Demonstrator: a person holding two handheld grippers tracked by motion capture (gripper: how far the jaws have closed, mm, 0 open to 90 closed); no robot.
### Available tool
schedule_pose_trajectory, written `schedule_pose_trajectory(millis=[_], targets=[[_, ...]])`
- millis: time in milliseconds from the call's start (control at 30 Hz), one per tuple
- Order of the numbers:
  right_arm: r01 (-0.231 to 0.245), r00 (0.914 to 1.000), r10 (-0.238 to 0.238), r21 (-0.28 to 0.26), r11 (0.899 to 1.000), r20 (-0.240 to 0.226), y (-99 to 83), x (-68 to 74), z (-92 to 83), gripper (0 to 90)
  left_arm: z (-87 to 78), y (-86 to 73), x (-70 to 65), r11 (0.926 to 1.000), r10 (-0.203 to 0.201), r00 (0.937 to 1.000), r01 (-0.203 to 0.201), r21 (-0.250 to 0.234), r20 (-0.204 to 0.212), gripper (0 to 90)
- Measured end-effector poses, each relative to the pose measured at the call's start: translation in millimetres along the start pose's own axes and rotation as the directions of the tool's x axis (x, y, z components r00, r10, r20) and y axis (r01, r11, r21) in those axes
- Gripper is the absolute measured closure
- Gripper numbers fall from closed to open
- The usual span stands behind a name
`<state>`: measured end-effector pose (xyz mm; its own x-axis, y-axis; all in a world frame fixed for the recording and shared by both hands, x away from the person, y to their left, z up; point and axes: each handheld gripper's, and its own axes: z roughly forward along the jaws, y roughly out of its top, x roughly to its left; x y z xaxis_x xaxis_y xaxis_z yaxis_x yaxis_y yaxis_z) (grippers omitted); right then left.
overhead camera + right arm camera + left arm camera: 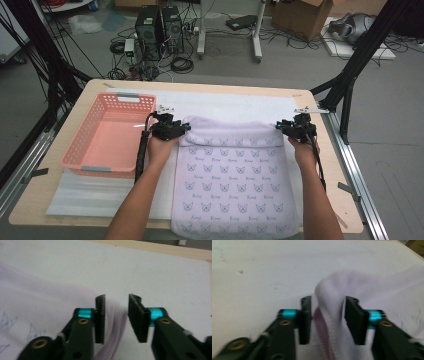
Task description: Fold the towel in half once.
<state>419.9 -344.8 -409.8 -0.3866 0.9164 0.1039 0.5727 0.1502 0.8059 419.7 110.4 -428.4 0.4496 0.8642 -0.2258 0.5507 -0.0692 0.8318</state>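
A pale lilac towel (232,175) with small butterfly prints lies flat on the white mat, its far edge folded over. My left gripper (186,128) is at the towel's far left corner. In the left gripper view its jaws (328,300) stand apart, with a raised fold of the towel (329,285) loose between them. My right gripper (278,125) is at the far right corner. There the jaws (117,297) are open too, and the towel's hem (37,305) lies under and between them without being pinched.
A pink plastic basket (80,145) stands empty at the left of the table, close to my left hand. A white mat (225,102) covers the wooden tabletop (320,165) under the towel. Black frame legs rise at both far corners.
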Motion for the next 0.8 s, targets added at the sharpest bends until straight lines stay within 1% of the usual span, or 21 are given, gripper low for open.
schedule_pose_trajectory(millis=[33,100,200,233,300,333,400,433,467,500,533,567,600,633,667,700,733,767,800], targets=[[-0.019,0.9998,0.019,-0.008,1.0,-0.006,-0.2,-2.6,-2.7,60.4,-1.8,0.6,-0.7,0.9999,0.008,1.0,-0.008,-0.006,-0.003,52.0],[-0.029,0.9996,0.029,-0.033,0.999,-0.008,-0.1,-5.8,-9.7,60.9,-4.2,1.3,-1.2,0.9999,0.008,1.0,-0.008,-0.009,0.004,50.4],[-0.032,0.9991,0.032,-0.033,0.999,-0.029,-1.5,-6.8,-17.1,66.2,-3.5,-0.7,-2.4,0.9999,-0.005,0.9998,0.005,0.013,0.02,50.6],[-0.027,0.9991,0.027,-0.022,0.999,-0.034,-2.8,-6.2,-17.7,66.9,-2.9,-2.4,-3.2,0.9996,-0.008,0.9996,0.007,0.029,0.026,52.3],[-0.02,0.999,0.021,0.015,1.0,-0.04,-6.2,-4.1,-17.1,67.6,-3.3,-7.6,-4.7,0.9991,0.008,0.9994,-0.01,0.041,0.034,60.7],[-0.017,0.9984,0.019,0.033,0.999,-0.053,-9.5,-1.9,-16.0,67.4,-3.2,-10.1,-5.7,0.9992,0.001,0.9996,-0.003,0.039,0.03,64.7],[-0.016,0.9969,0.023,0.084,0.996,-0.075,-12.2,0.9,-12.4,65.2,-2.7,-16.3,-6.8,0.9974,0.015,0.9994,-0.017,0.07,0.032,68.5],[-0.008,0.996,0.017,0.103,0.995,-0.087,-13.3,2.9,-10.3,64.9,-1.9,-20.0,-8.0,0.9958,0.022,0.9991,-0.025,0.088,0.035,71.0],[0.008,0.9959,0.003,0.115,0.993,-0.09,-13.8,5.5,-7.8,64.9,-1.6,-21.3,-8.5,0.9933,0.027,0.9989,-0.032,0.111,0.038,75.1],[0.013,0.9966,-0.003,0.122,0.992,-0.082,-14.0,7.8,-6.6,65.7,-1.4,-22.9,-10.3,0.9905,0.047,0.9982,-0.051,0.128,0.038,81.0],[0.024,0.9981,-0.016,0.136,0.99,-0.059,-14.3,10.6,-4.5,67.1,-2.1,-22.7,-11.8,0.9886,0.063,0.9975,-0.067,0.135,0.033,86.7],[0.025,0.9993,-0.021,0.152,0.988,-0.03,-14.9,11.7,-2.8,69.5,-3.0,-22.0,-13.3,0.9887,0.064,0.9974,-0.068,0.134,0.032,88.2],[0.022,0.9997,-0.02,0.169,0.985,-0.012,-16.1,11.6,-1.1,74.6,-3.9,-21.2,-14.6,0.9896,0.064,0.9975,-0.068,0.127,0.031,89.2],[0.011,0.9999,-0.01,0.185,0.983,-0.008,-17.5,10.0,-0.3,78.8,-5.5,-20.3,-15.4,0.9895,0.072,0.9969,-0.076,0.123,0.032,89.5],[-0.01,0.9996,0.015,0.193,0.981,-0.022,-19.0,8.4,0.4,84.6,-6.6,-19.8,-16.2,0.9896,0.075,0.9966,-0.078,0.12,0.034,89.5],[-0.014,0.9993,0.02,0.197,0.98,-0.031,-19.7,7.8,0.1,87.1,-8.5,-19.3,-17.5,0.9897,0.076,0.9963,-0.081,0.119,0.041,89.5],[-0.004,0.9995,0.01,0.193,0.981,-0.031,-19.9,8.2,-2.2,87.6,-10.4,-18.9,-18.9,0.9901,0.079,0.996,-0.083,0.113,0.042,89.6],[0.005,0.9993,0.002,0.18,0.984,-0.037,-19.6,8.9,-4.5,88.0,-12.8,-18.2,-19.9,0.9895,0.09,0.9946,-0.095,0.108,0.05,89.6],[0.007,0.9991,0.0,0.169,0.986,-0.043,-18.9,10.1,-7.5,88.1,-15.5,-17.6,-21.7,0.9906,0.088,0.9944,-0.094,0.1,0.059,89.6]])
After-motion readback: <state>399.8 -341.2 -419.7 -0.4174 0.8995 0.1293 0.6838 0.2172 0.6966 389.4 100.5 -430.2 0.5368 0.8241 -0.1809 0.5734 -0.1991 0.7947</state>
